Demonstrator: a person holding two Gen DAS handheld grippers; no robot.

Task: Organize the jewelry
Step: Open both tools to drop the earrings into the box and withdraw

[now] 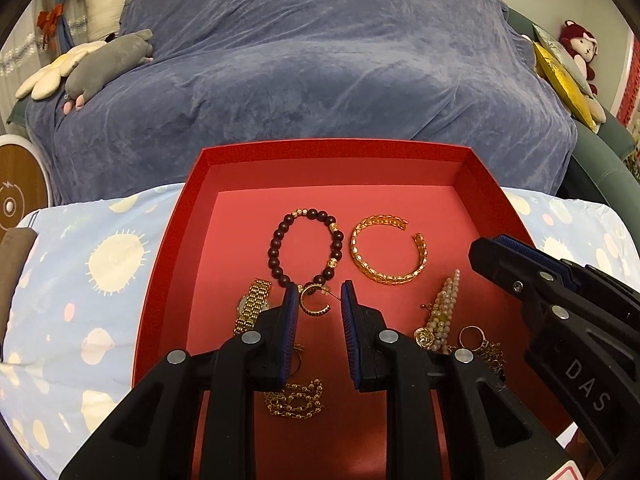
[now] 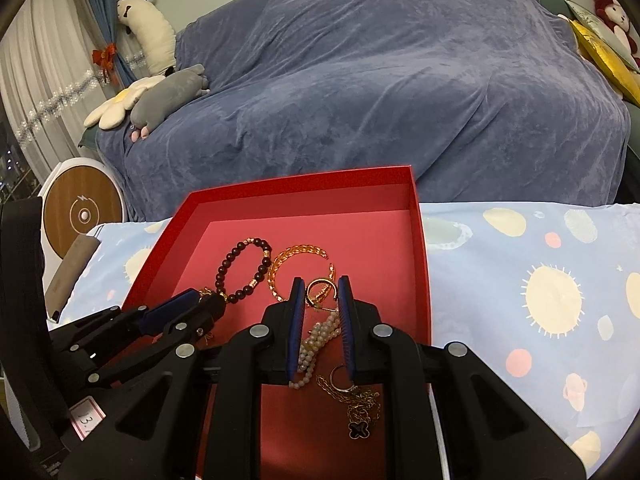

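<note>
A red tray (image 1: 172, 240) (image 2: 420, 248) holds the jewelry. A dark bead bracelet (image 1: 280, 236) (image 2: 228, 264) and a gold cuff bangle (image 1: 420, 256) (image 2: 280, 260) lie side by side at its middle. My left gripper (image 1: 319, 296) is open, its tips on either side of a hoop earring (image 1: 310, 300). A gold watch (image 1: 252, 304), a gold chain (image 1: 296, 400), a pearl strand (image 1: 448, 296) (image 2: 316, 340) and a ring (image 1: 472, 336) lie near. My right gripper (image 2: 320, 292) is open over a gold hoop earring (image 2: 320, 290), above the pearls.
A black clover pendant chain (image 2: 358, 428) lies at the tray's near right. The tray sits on a light blue patterned cloth (image 2: 520, 280). Behind stands a sofa under a blue cover (image 1: 320, 60) with plush toys (image 1: 108, 60). A round wooden device (image 2: 80, 212) stands at the left.
</note>
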